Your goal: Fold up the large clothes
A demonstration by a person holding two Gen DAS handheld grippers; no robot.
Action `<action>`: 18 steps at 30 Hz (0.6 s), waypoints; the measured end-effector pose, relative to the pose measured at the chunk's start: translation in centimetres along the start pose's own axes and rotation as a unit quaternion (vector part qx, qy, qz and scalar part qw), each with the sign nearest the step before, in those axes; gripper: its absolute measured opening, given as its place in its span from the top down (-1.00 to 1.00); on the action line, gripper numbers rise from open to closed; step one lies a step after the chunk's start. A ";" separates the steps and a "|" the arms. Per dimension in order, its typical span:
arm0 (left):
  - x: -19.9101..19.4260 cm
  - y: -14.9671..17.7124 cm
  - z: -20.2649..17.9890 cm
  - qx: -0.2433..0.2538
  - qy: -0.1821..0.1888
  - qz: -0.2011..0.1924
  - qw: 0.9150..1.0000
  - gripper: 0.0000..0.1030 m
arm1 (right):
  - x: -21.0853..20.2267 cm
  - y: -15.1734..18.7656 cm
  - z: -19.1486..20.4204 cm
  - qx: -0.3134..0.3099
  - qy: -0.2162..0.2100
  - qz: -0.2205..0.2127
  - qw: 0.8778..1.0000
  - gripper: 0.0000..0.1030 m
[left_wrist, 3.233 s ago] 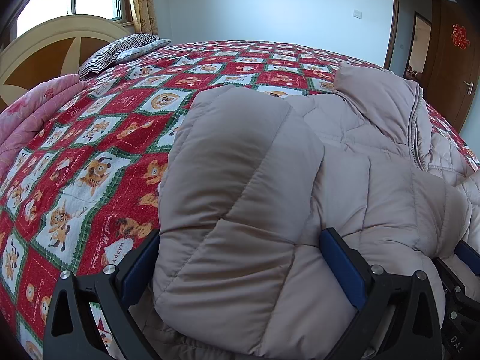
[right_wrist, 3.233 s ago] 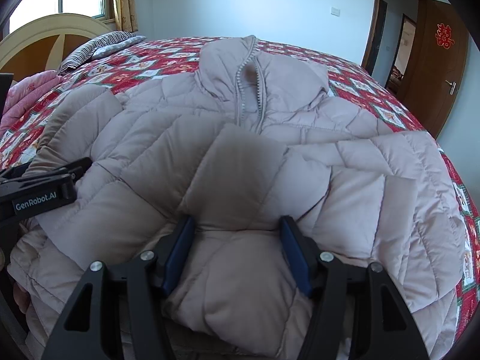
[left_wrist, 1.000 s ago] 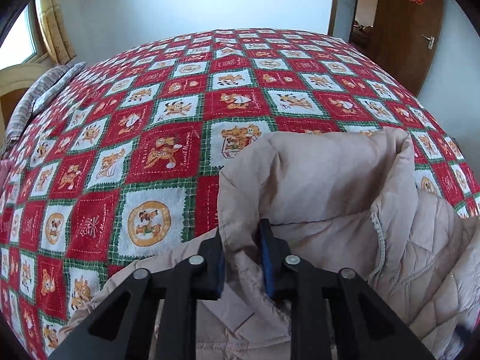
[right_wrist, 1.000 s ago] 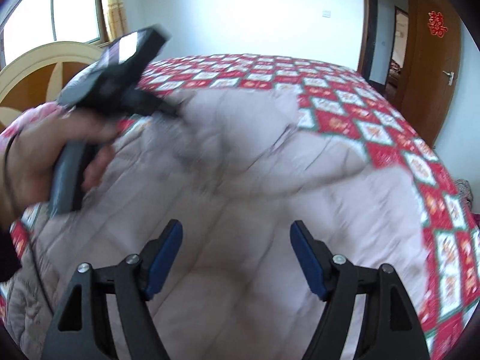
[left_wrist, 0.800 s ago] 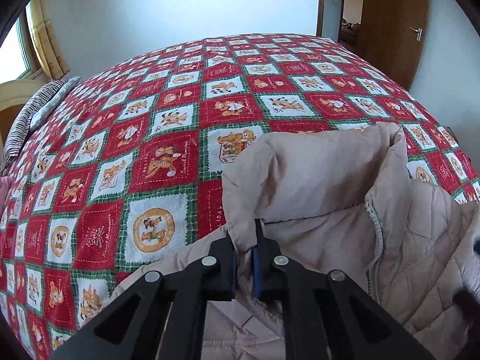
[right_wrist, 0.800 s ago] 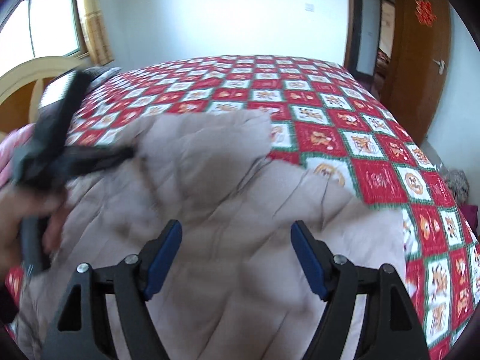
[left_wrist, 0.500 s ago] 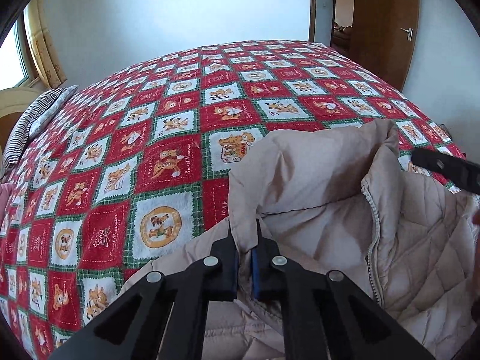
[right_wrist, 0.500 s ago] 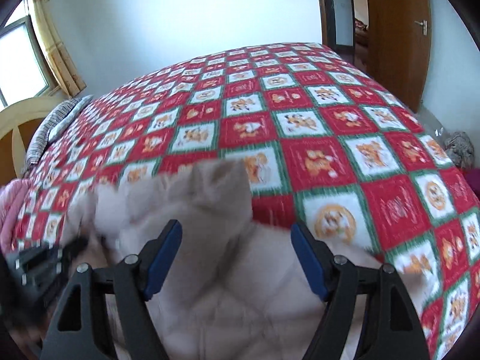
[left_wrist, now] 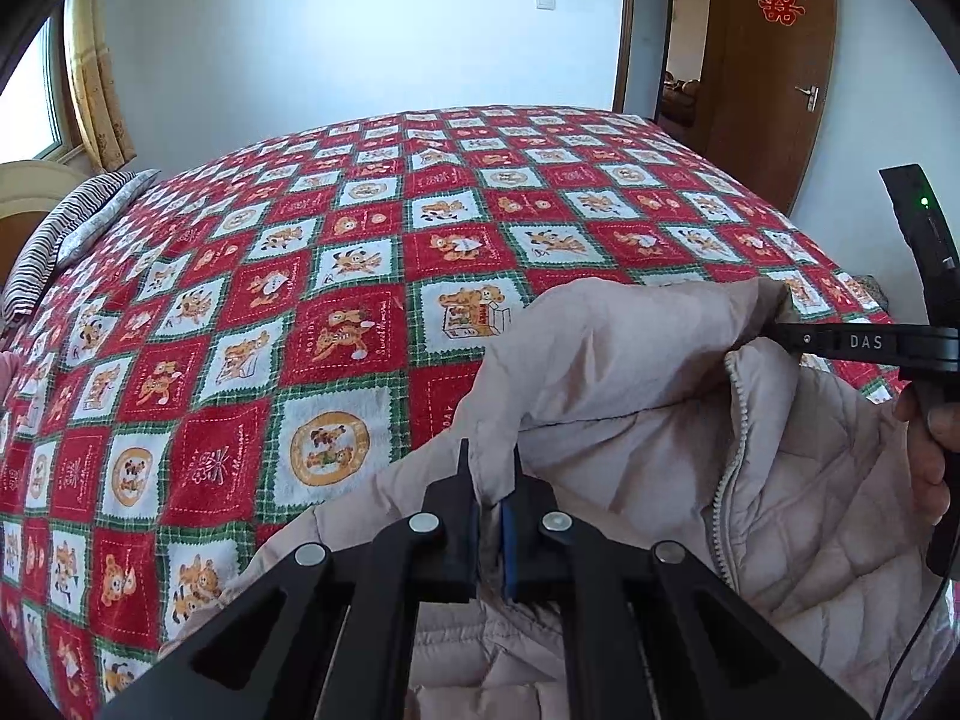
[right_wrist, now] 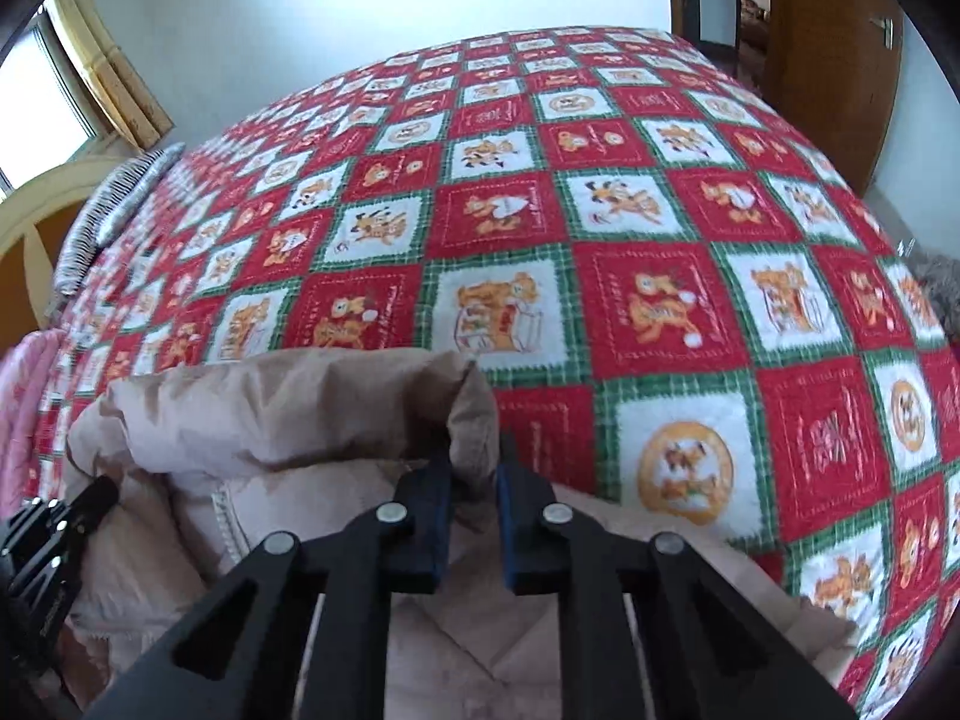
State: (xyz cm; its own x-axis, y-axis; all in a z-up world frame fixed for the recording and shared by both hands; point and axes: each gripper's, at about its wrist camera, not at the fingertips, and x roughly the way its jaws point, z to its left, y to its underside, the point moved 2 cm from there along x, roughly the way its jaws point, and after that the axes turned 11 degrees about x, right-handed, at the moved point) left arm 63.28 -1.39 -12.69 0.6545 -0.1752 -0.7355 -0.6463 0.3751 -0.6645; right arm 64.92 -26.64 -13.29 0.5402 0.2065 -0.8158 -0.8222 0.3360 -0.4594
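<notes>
There is one jacket (left_wrist: 630, 414), beige and quilted, and it lies on the bedspread (left_wrist: 336, 276) with red, white and green squares; it fills the lower right of the left wrist view and the lower left of the right wrist view. There are two grippers. The left gripper (left_wrist: 491, 501), at the lower centre of its own view, is closed on the left corner of the jacket collar, the blue pads almost touching with a thin fold of cloth between them. The right gripper (right_wrist: 474, 501), at the lower centre of its view, is closed on the right corner of the collar, with a thicker fold between the pads. In the left wrist view the right gripper comes in from the right edge and its tip touches the collar. One zipper (left_wrist: 729, 462) runs down at the lower right. One striped pillow (left_wrist: 66, 234) lies at the left edge, one curtain (left_wrist: 96, 84) hangs in the upper left, one brown door (left_wrist: 774, 66) stands in the upper right.

Half a second ago the right gripper was wide open above the blurred jacket; now it grips the collar. The left gripper keeps its grip as before
</notes>
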 end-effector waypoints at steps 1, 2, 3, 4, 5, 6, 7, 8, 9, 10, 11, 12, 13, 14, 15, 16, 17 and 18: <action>-0.3 0.1 -0.1 0.002 -0.002 -0.001 1.000 0.92 | -0.5 0.1 -0.3 0.001 -0.011 -0.001 1.000 0.68; -0.6 0.2 -0.2 0.005 -0.006 -0.004 1.000 0.92 | -0.9 0.0 -0.3 0.003 -0.019 -0.004 1.000 0.52; -0.9 0.3 -0.3 0.007 -0.008 -0.007 1.000 0.92 | -1.3 -0.1 -0.4 0.005 -0.018 -0.011 1.000 0.28; -1.2 0.4 -0.4 0.008 -0.009 -0.010 1.000 0.92 | -1.7 -0.1 -0.4 0.007 -0.013 -0.020 1.000 -0.31; -1.4 0.6 -0.4 0.008 -0.010 -0.011 1.000 0.92 | -1.9 -0.2 -0.2 0.009 -0.010 -0.030 0.999 -0.59; -1.5 0.7 -0.4 0.007 -0.010 -0.011 1.000 0.92 | -2.0 -0.3 0.1 0.008 -0.004 -0.037 0.999 -0.59; -1.6 0.8 -0.3 0.007 -0.009 -0.011 1.000 0.92 | -1.8 -0.4 0.5 0.004 0.000 -0.035 0.999 -0.58; -1.6 0.8 -0.3 0.008 -0.010 -0.010 1.000 0.92 | -1.4 -0.6 0.9 0.004 0.003 -0.029 1.000 -0.58; -1.5 0.8 -0.1 0.007 -0.011 -0.010 1.000 0.92 | -1.0 -0.7 1.1 0.006 0.005 -0.023 1.000 -0.58; -1.5 0.8 0.0 0.005 -0.010 -0.009 1.000 0.92 | -0.4 -0.8 1.2 0.007 0.012 -0.013 1.000 -0.55; -1.3 0.8 0.3 0.000 -0.010 -0.007 1.000 0.92 | 0.5 -0.6 1.3 0.009 0.019 0.000 1.000 -0.42; -1.2 0.9 0.6 -0.005 -0.008 -0.004 1.000 0.92 | 1.0 -0.5 1.3 0.010 0.017 0.010 1.000 -0.29; -0.9 0.9 0.9 -0.013 -0.006 0.000 1.000 0.92 | 1.3 -0.1 1.3 0.008 0.008 0.020 1.000 0.00; -0.7 1.0 1.1 -0.019 -0.004 0.002 1.000 0.92 | 1.6 0.3 1.3 0.003 0.004 0.029 1.000 0.37; -0.6 1.1 1.4 -0.022 -0.003 0.003 1.000 0.92 | 1.6 0.8 1.3 -0.008 0.011 0.030 0.999 0.55; -0.6 1.3 1.5 -0.023 -0.003 0.002 1.000 0.92 | 1.2 1.2 1.2 -0.018 0.014 0.025 0.999 0.71; -0.7 1.5 1.6 -0.024 -0.003 0.001 1.000 0.92 | 0.4 1.5 1.1 -0.028 0.009 0.017 0.999 0.76; -1.0 1.8 1.7 -0.024 -0.001 0.000 1.000 0.92 | -0.4 1.9 0.9 -0.035 0.004 0.010 0.999 0.77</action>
State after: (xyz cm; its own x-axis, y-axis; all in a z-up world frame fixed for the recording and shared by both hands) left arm 62.17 0.99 -12.94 0.6557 -0.1734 -0.7348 -0.6640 0.3309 -0.6706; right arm 63.27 -25.27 -13.49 0.5229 0.2044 -0.8275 -0.8432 0.2660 -0.4672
